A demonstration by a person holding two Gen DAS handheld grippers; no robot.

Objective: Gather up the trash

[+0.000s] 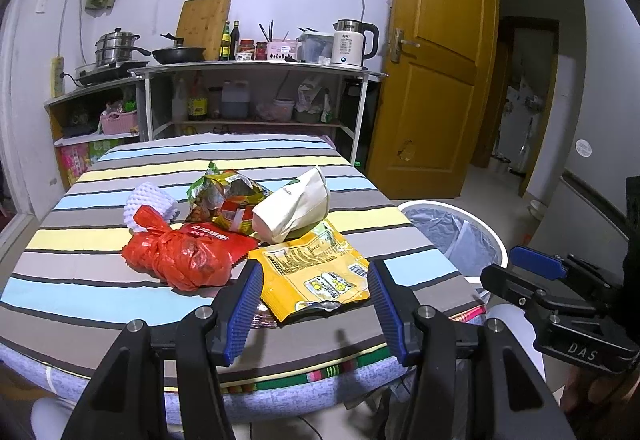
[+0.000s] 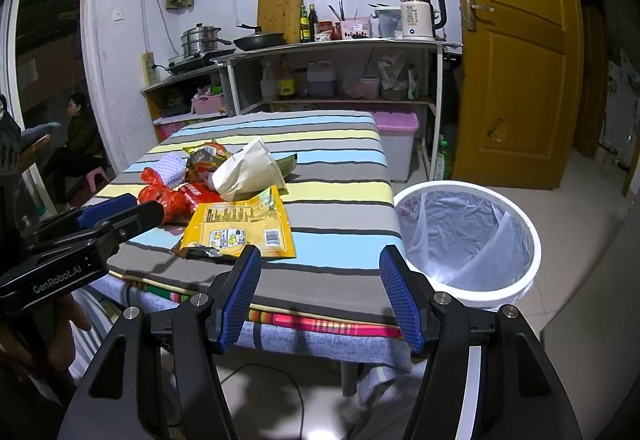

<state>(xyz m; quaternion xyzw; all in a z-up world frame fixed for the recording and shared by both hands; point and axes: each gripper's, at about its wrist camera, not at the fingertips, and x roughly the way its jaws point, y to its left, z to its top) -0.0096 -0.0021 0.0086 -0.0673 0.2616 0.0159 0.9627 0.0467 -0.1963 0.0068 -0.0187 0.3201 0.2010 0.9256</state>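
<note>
Both grippers hang at the near edge of the table, fingers spread wide and holding nothing: the left gripper [image 1: 316, 276] frames the yellow packet [image 1: 312, 272], the right gripper [image 2: 320, 264] sits off toward the bin [image 2: 468, 240]. The packet lies flat and nearest, its torn end at the table edge, so it looks like the piece to take first. A flat foil pouch gives little to bite on; a good grip would likely come from sliding one finger under the torn, lifted end and pinching there rather than pressing down from above, then carrying it right to the bin, which stands just beside the table corner with its liner open. Behind the packet lie a knotted red bag [image 1: 180, 256] on a red wrapper, a cream paper bag [image 1: 292, 204] resting on the packet's far end, crumpled snack wrappers [image 1: 224, 196] and a white foam net [image 1: 150, 204], all bunched and touching, so lifting one may drag another. The table [image 1: 80, 240] wears a striped cloth that could ruck under a finger. Beyond stand shelves [image 1: 256, 96] with pans, bottles, a cutting board and a kettle [image 1: 352, 42], and a yellow door [image 1: 436, 60] stands open at right.
</note>
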